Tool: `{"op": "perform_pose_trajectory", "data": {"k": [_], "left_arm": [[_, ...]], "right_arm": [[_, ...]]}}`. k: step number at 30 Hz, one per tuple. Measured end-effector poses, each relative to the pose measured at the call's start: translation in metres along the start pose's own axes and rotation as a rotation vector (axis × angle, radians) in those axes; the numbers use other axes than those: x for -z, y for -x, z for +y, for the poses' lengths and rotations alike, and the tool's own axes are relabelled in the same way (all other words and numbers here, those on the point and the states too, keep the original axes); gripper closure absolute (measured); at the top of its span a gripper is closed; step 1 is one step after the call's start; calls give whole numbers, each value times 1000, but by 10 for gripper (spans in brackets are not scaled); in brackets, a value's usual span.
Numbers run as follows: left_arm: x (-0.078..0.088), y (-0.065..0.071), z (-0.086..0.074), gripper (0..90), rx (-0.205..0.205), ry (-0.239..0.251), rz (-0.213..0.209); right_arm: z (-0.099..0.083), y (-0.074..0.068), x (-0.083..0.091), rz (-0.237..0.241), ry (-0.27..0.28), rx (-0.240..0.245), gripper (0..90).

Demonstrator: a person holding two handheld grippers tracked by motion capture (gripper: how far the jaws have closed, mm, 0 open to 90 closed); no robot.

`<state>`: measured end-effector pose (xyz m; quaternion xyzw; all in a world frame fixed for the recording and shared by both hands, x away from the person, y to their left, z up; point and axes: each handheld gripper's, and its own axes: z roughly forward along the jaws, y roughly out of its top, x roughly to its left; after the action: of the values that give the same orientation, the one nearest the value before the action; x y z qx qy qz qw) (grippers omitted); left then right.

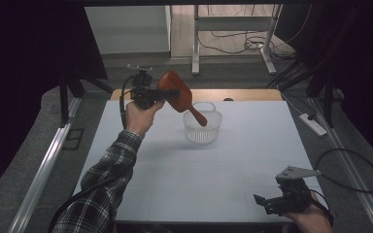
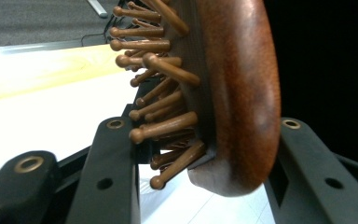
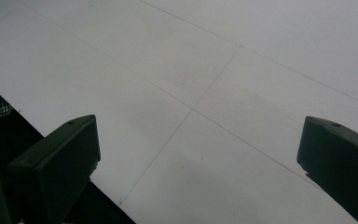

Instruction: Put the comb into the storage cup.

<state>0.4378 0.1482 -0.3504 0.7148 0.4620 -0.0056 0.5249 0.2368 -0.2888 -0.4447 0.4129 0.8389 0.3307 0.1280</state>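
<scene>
Left gripper (image 1: 167, 93): clamped on the brush head, raised above the far left part of the table; the jaws press one on the bristle side and one on the smooth back, as the left gripper view shows.
Brush (image 1: 177, 95): reddish-brown wood, held in the air and tilted, head up at the left, handle slanting down to the right.
Brush handle: its tip hangs over the basket's opening; whether it touches the rim I cannot tell.
Bristles (image 2: 161, 100): round-tipped wooden pins, standing out from the head toward the left jaw in the left gripper view.
Brush back (image 2: 242, 93): smooth, domed, against the right jaw in that view.
Basket (image 1: 203, 127): white, ribbed, round, upright on the table just right of the left hand, toward the far middle.
Left hand (image 1: 138, 116): wraps the gripper body from below; plaid sleeve runs in from the bottom left.
Table (image 1: 213, 179): pale sheet with faint grid lines, wooden edge at the far side.
Right gripper (image 1: 272, 204): jaws wide apart with nothing between them, low at the near right corner of the table, well apart from brush and basket.
Right gripper view: bare table sheet (image 3: 205, 93) between the two black jaws.
Cable (image 1: 354, 170): loops on the floor to the right of the table.
</scene>
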Motion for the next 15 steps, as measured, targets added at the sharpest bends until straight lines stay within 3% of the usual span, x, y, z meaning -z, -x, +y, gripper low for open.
{"op": "perform_pose_trajectory", "data": {"k": [15], "left_arm": [[-23, -4, -9, 599, 28, -10, 4]], "right_arm": [[0, -1, 0, -2, -4, 11, 0]]}}
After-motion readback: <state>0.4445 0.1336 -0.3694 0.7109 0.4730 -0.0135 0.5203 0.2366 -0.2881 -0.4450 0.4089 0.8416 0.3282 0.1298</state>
